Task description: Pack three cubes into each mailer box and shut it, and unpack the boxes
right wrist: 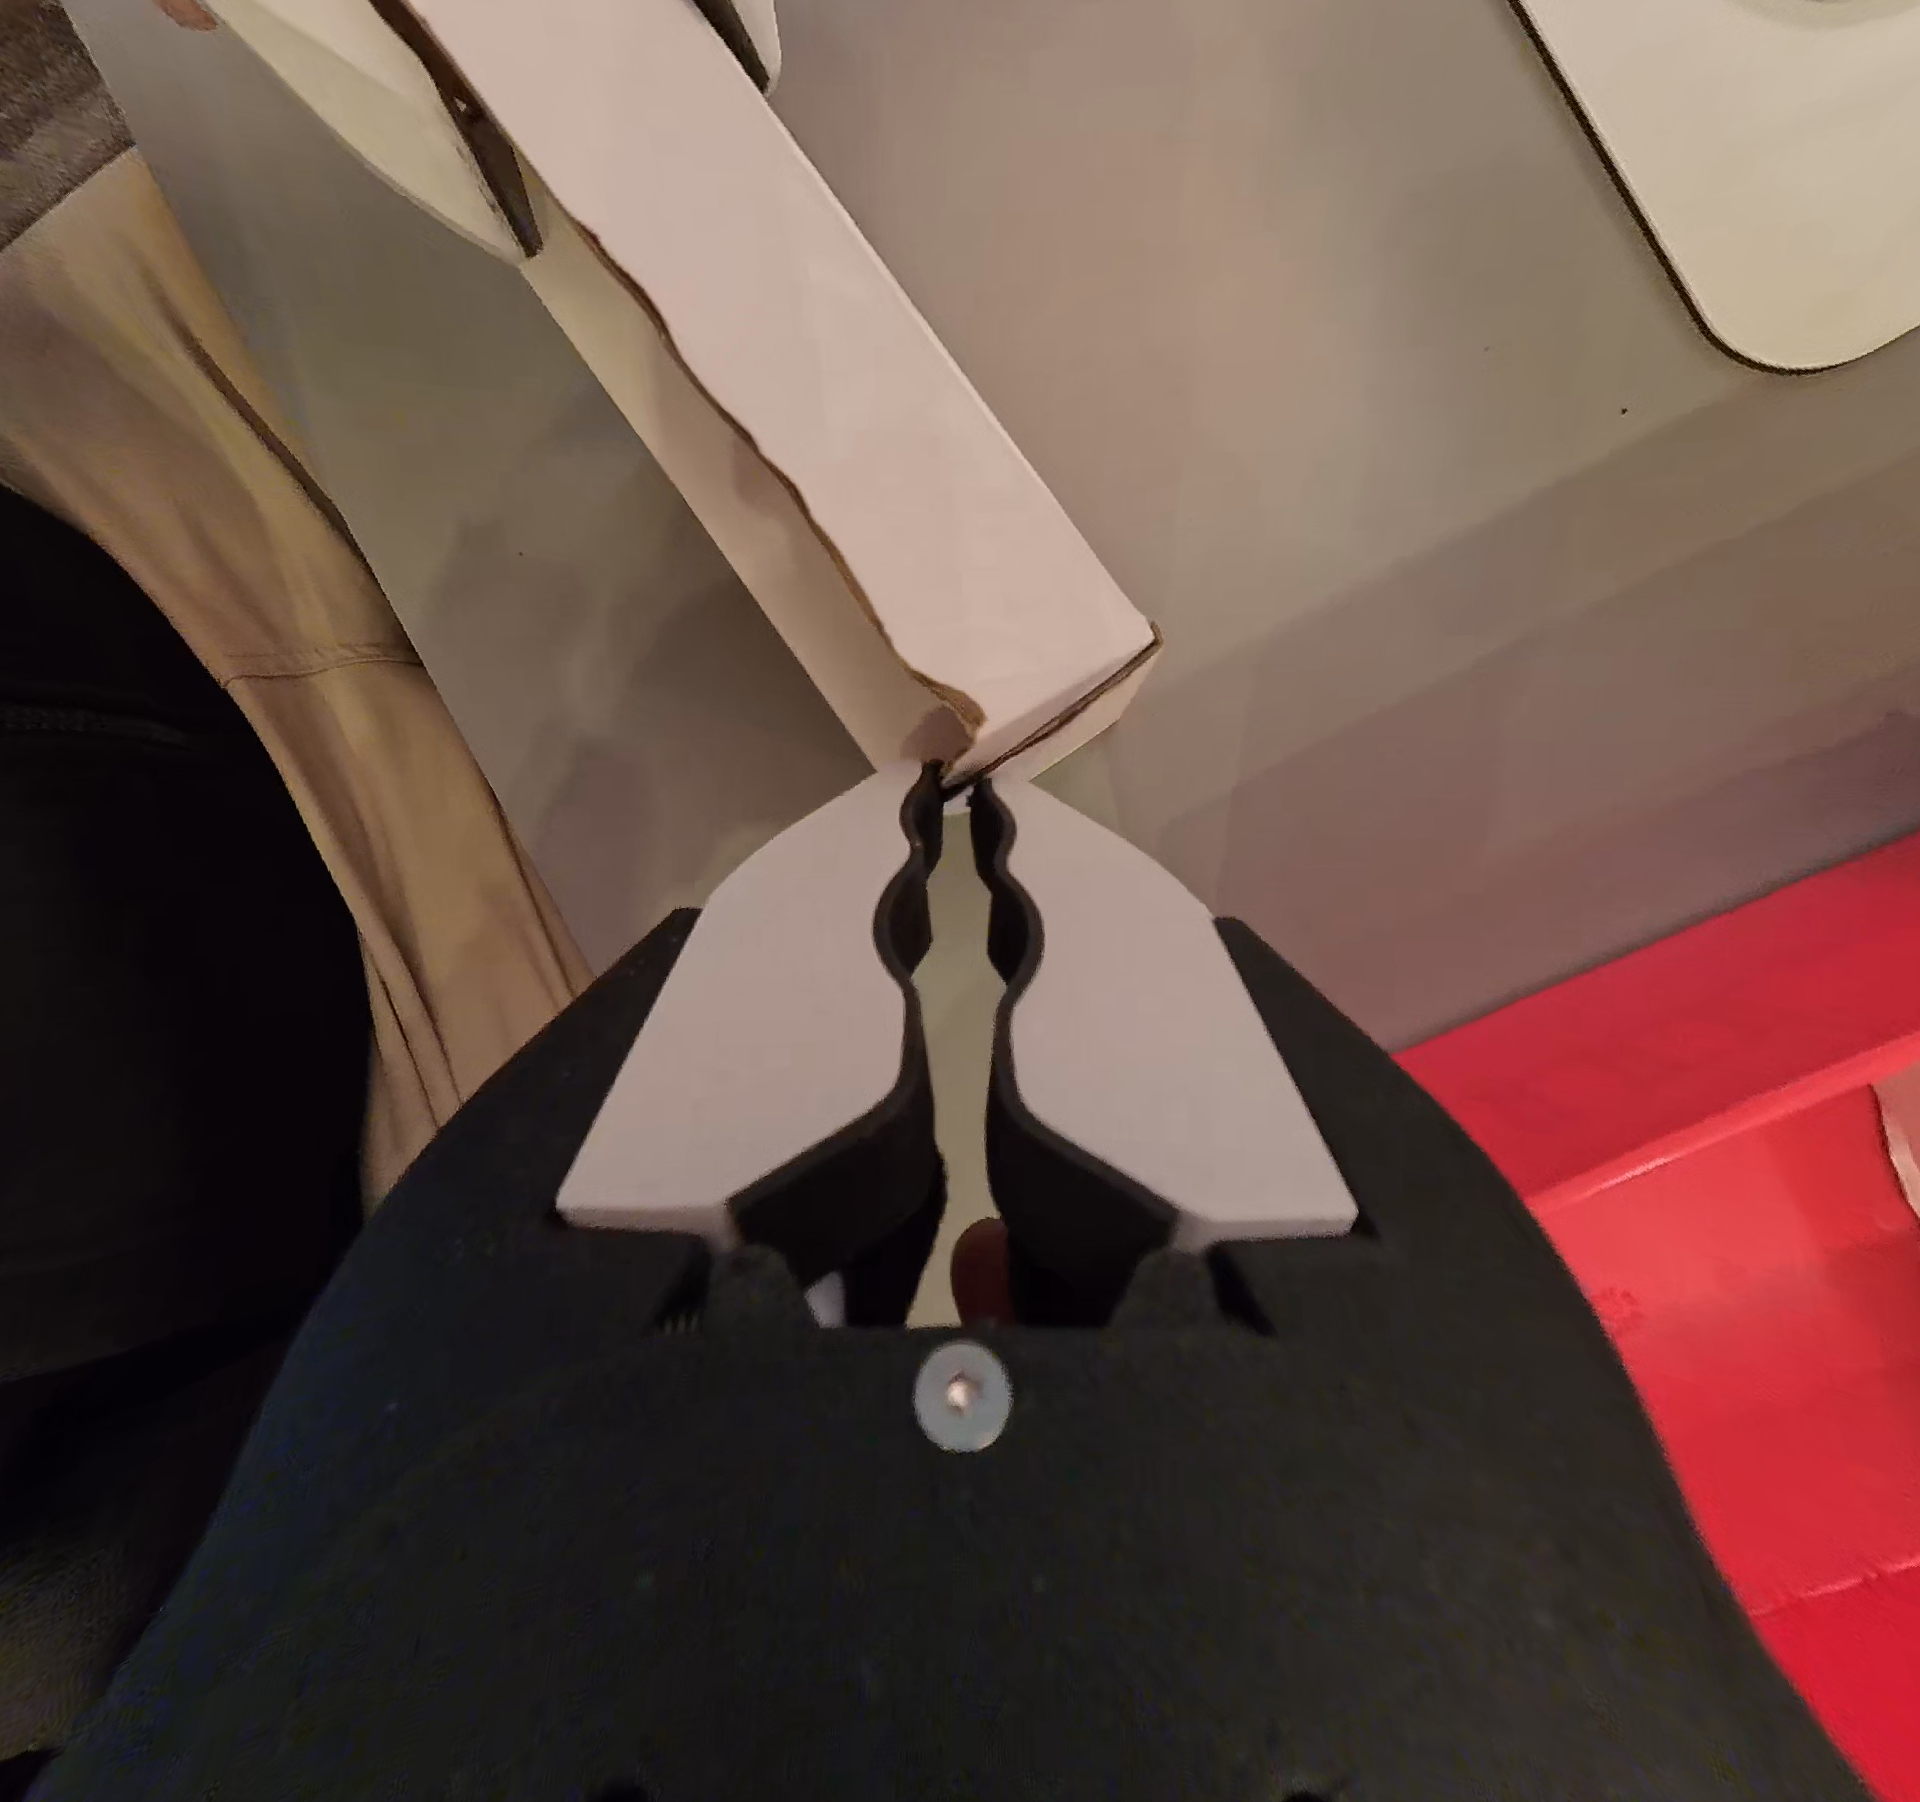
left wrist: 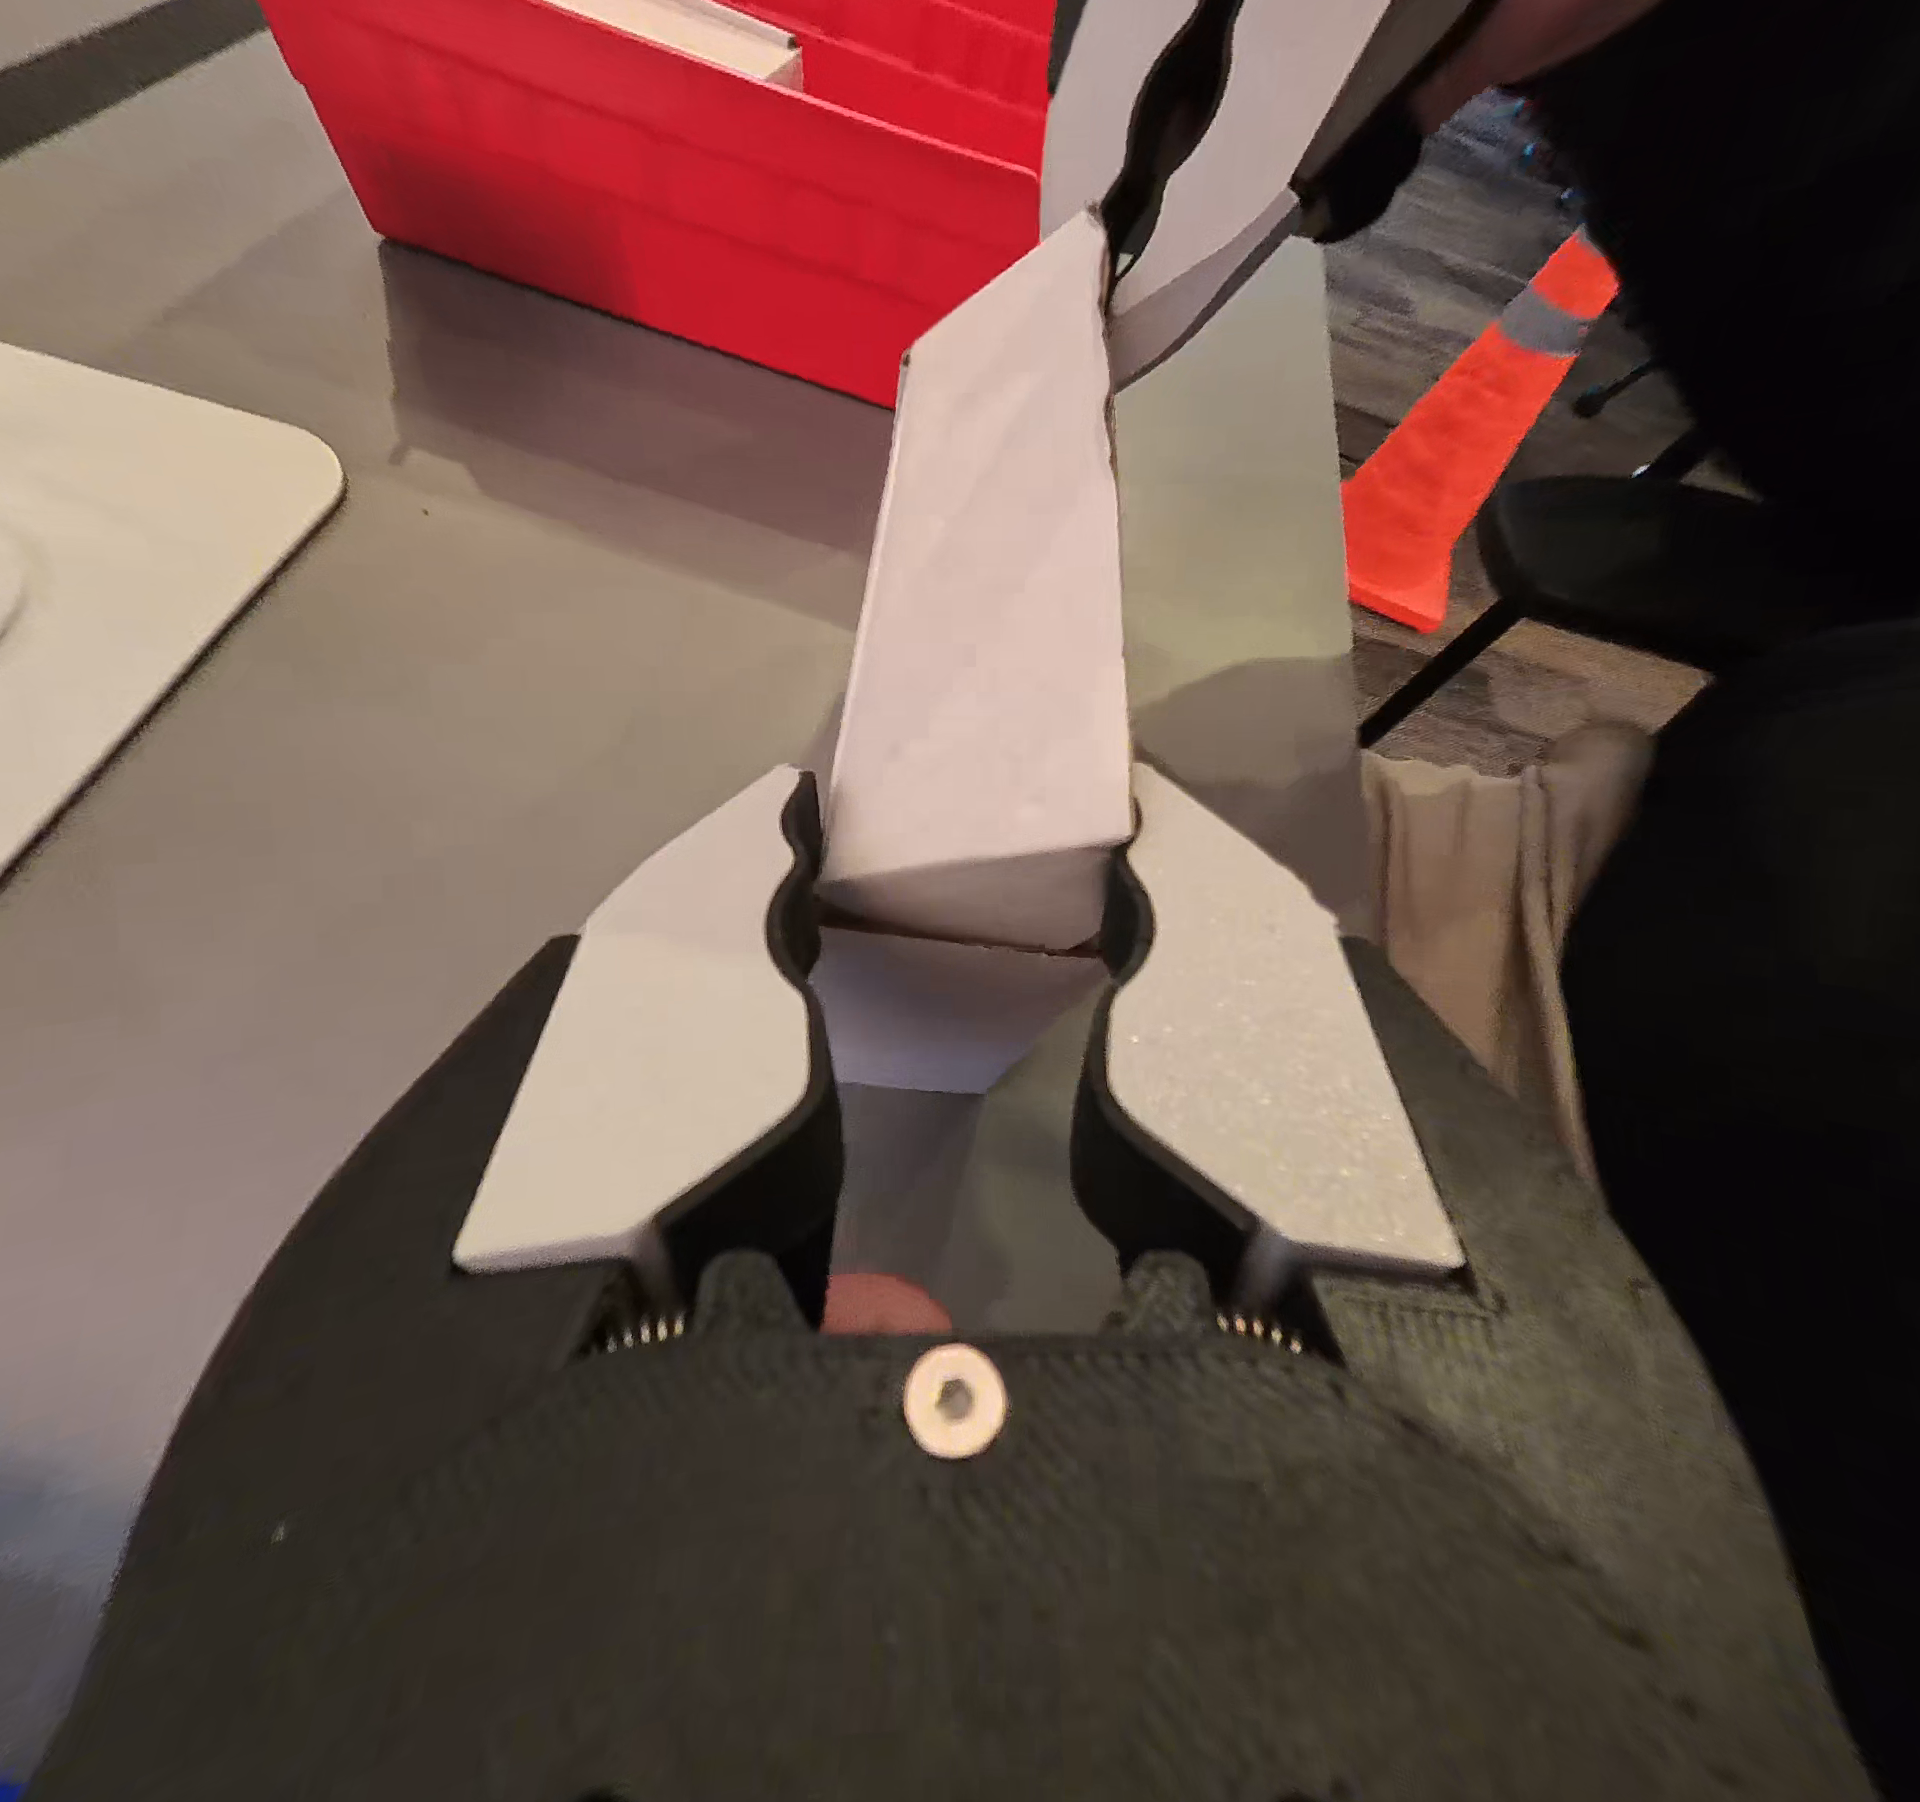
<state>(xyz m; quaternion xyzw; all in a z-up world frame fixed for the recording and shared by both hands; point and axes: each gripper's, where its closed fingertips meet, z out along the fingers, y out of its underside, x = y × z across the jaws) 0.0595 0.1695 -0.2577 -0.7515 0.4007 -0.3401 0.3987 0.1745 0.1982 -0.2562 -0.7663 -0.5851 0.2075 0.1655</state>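
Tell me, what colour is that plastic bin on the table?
Bright red: the ribbed plastic bin shows best in the left wrist view.

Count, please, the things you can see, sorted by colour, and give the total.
White: 3 - held mailer box, box in the bin, mat
Red: 1 - bin
Orange: 1 - cone
Black and grey: 2 - left claw, right claw
Total: 7

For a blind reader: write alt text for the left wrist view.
The left tool clamps one end of a long white box over a grey table, while the right tool pinches the far end. A red bin sits behind.
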